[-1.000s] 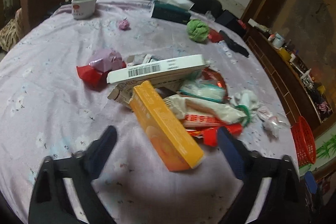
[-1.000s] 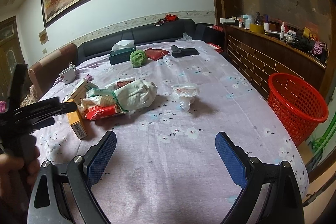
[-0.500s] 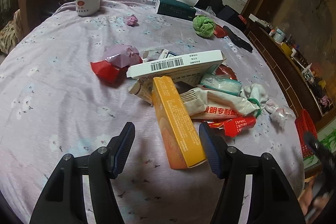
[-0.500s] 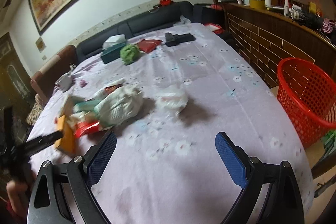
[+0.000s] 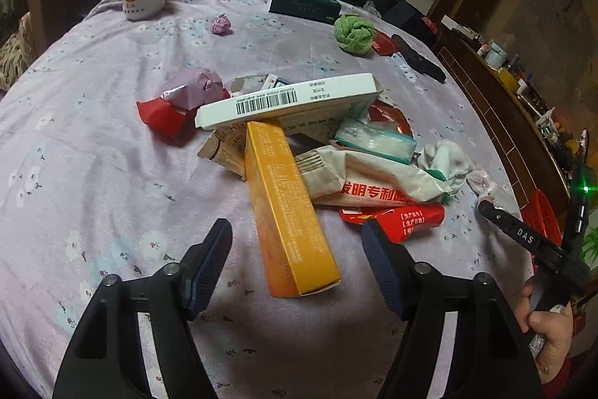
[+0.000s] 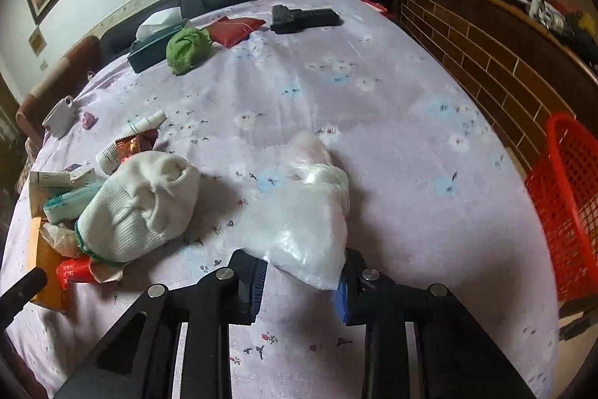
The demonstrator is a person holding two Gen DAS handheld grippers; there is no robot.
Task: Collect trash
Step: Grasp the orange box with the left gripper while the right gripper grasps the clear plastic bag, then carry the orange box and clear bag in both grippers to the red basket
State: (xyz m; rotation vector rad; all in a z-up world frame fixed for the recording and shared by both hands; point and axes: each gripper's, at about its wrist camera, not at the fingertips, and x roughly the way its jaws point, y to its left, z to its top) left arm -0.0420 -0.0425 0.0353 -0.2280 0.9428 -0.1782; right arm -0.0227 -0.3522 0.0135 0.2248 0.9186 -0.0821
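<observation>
The right gripper (image 6: 301, 281), which half a second ago hung wide open above bare cloth, has come down onto the crumpled clear plastic bag (image 6: 304, 223) and narrowed its blue pads (image 6: 258, 281) around the bag's near end; both pads appear to touch the film, though whether the grip is firm cannot be told; that suggests the first piece of trash is about to be lifted. The left gripper (image 5: 297, 262) has moved nearer the heap, its fingers spread wide and holding nothing, the long orange cardboard box (image 5: 287, 208) lying between and just ahead of them, propped on the pile beneath the flat white barcoded box (image 5: 287, 100).

The red plastic mesh basket (image 6: 568, 208) stands off the table's right edge, below the level of the lilac flowered tablecloth (image 6: 392, 122); the cloth between bag and that edge is bare, so the carry looks unobstructed, though the brick-faced sideboard (image 6: 486, 44) runs close behind the basket; on the bag's left the white knitted sock bundle (image 6: 138, 204) lies near but apart, leaving room to lift straight up.
</observation>
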